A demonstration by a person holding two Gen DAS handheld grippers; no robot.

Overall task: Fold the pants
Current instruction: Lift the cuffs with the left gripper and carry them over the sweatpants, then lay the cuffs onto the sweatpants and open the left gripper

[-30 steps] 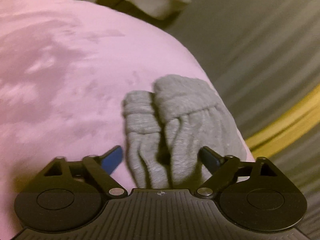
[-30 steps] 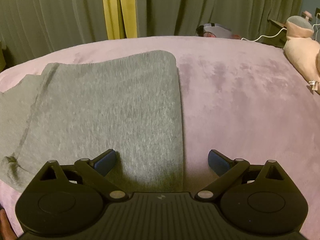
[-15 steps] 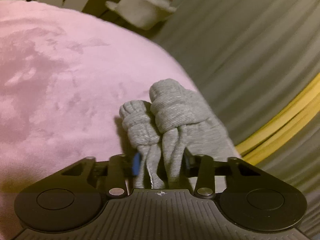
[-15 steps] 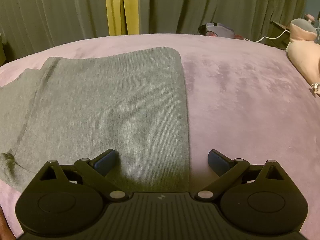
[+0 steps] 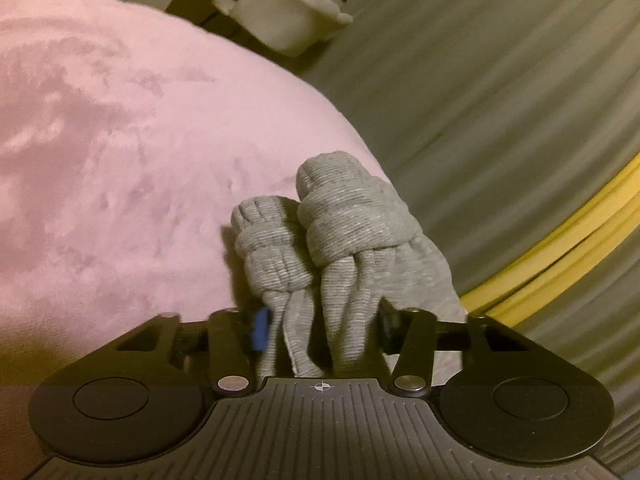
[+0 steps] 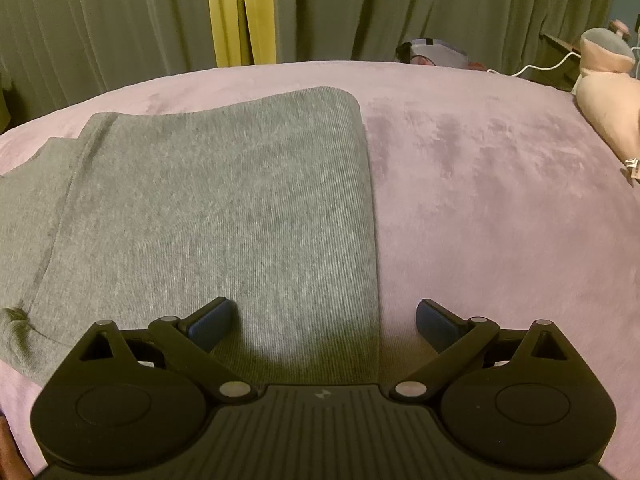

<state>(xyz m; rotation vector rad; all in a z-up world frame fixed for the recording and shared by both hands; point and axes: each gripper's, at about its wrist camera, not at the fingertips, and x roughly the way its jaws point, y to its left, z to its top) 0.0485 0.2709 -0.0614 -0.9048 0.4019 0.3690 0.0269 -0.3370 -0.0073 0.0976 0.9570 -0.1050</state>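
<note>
Left gripper (image 5: 322,330), wide open a second ago, is now pinching the bunched cuffs (image 5: 320,240) of the grey pants (image 6: 208,216) on the pink bed (image 5: 120,140), jaws easing slightly apart; right gripper (image 6: 324,320) is hovering open over them, so a fold looks imminent.

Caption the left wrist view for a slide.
Left gripper opening slightly around the bunched cuffs of grey ribbed knit pants at the pink plush bedspread's edge.

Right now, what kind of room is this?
Likely a bedroom: a pink plush bedspread under the grey pants, floor-length curtains behind, and a stuffed toy at the edge.
</note>
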